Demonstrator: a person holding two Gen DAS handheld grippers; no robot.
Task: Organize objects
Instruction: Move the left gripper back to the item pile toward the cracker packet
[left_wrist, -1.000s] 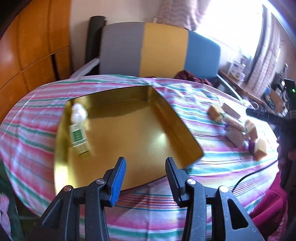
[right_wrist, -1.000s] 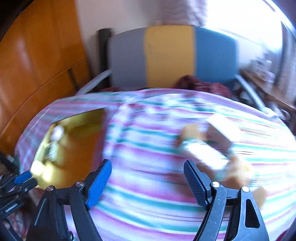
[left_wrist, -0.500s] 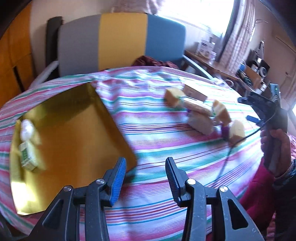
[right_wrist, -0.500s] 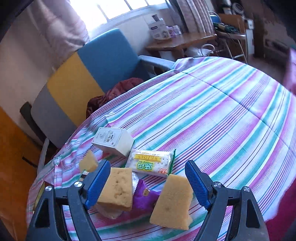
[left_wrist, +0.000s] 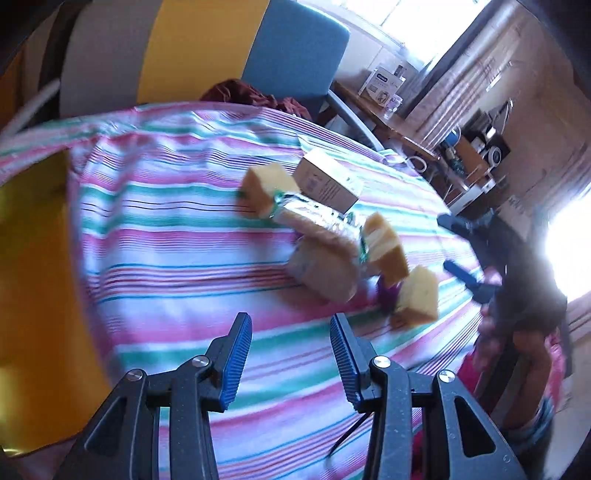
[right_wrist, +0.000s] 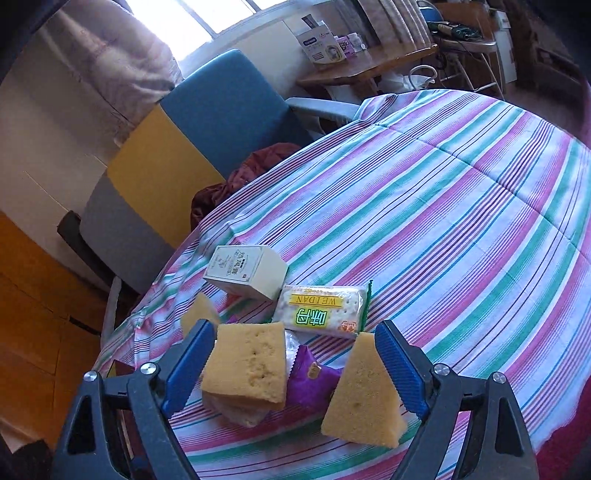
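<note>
Left wrist view
Left gripper (left_wrist: 291, 354): narrow gap, nothing between the pads.
Golden tray (left_wrist: 33, 280): left of the snack pile; visible part bare, rest out of frame.
Progress: early, judging by the pile on the striped tablecloth (left_wrist: 177, 236).

Right wrist view
Right gripper (right_wrist: 295, 354): wide, jaws just opening, straddling a sponge block (right_wrist: 247, 365), purple packet (right_wrist: 310, 380) and sponge wedge (right_wrist: 362, 391), untouched.
Cracker pack (right_wrist: 321, 310), carton (right_wrist: 243, 271): behind the block.

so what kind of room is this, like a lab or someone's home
Most likely a lived-in home room, not a lab: a table under a striped tablecloth, an upholstered chair in grey, yellow and blue pushed up to it, and a curtained window behind, with a cluttered wooden side table.
</note>
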